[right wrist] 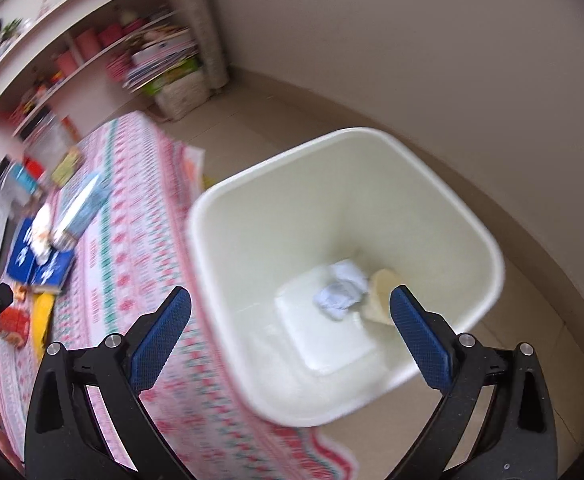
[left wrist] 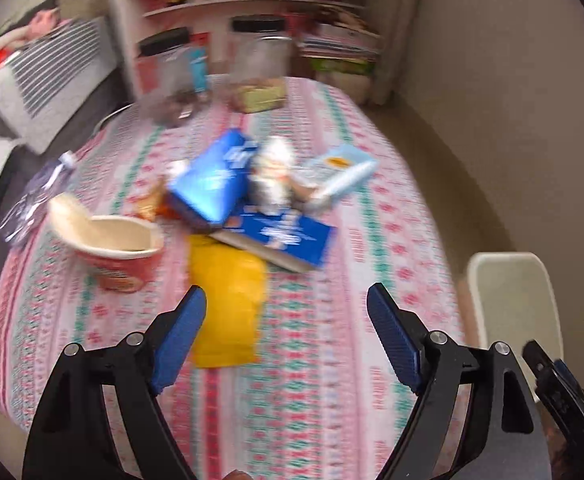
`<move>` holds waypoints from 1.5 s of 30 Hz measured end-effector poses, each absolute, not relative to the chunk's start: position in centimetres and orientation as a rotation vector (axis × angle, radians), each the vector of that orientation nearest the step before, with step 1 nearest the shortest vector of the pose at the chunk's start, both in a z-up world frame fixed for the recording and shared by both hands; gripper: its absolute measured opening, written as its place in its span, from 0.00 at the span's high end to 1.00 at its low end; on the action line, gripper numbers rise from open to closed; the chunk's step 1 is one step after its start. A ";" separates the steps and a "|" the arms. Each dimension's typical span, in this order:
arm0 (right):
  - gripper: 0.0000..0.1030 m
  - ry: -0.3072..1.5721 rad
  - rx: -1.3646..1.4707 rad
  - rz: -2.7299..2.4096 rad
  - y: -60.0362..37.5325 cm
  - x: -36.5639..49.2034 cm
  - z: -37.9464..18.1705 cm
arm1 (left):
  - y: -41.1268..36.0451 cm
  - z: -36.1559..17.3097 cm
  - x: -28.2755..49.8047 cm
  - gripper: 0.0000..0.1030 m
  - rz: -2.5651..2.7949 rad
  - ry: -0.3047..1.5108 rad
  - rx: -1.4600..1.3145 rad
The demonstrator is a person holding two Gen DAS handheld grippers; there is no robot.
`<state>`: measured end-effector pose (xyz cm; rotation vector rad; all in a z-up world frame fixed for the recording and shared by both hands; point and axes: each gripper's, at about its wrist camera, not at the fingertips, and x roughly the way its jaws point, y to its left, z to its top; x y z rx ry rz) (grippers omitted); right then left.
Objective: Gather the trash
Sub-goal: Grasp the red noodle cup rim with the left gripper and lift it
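Observation:
In the left wrist view my left gripper is open above the patterned table, nothing between its blue pads. A yellow packet lies just ahead of its left finger. Beyond it lie a red instant-noodle cup, blue cartons, a blue booklet, crumpled white paper, a pale tube and a crushed plastic bottle. My right gripper hangs open over the white bin, which holds a crumpled white wad and a cream piece.
The bin stands on the floor by the table's right edge. Two clear jars with black lids and a white shelf unit stand at the table's far end. A striped cushion lies to the left. The beige wall is right.

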<state>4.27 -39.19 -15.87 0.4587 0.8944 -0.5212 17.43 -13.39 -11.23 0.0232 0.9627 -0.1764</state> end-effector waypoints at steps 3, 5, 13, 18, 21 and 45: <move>0.07 0.911 0.426 -0.474 -36.8 6.0 -15.7 | -9.8 -11.5 18.8 0.22 -0.075 0.976 -0.036; 0.07 0.919 0.403 -0.450 -35.4 7.0 -15.6 | -7.1 -11.8 19.8 0.22 -0.004 0.979 -0.081; 0.07 0.934 0.341 -0.366 -30.1 10.2 -14.6 | 0.0 -12.5 22.9 0.22 0.139 0.980 -0.198; 0.07 0.950 0.306 -0.338 -27.7 11.1 -14.7 | 1.8 -12.4 24.4 0.22 0.149 0.990 -0.275; 0.07 0.962 0.292 -0.329 -26.7 11.2 -14.9 | 2.0 -12.6 25.4 0.22 0.146 1.008 -0.320; 0.07 1.044 0.255 -0.237 -20.9 16.9 -16.9 | 5.5 -15.2 25.4 0.71 0.019 1.127 -0.398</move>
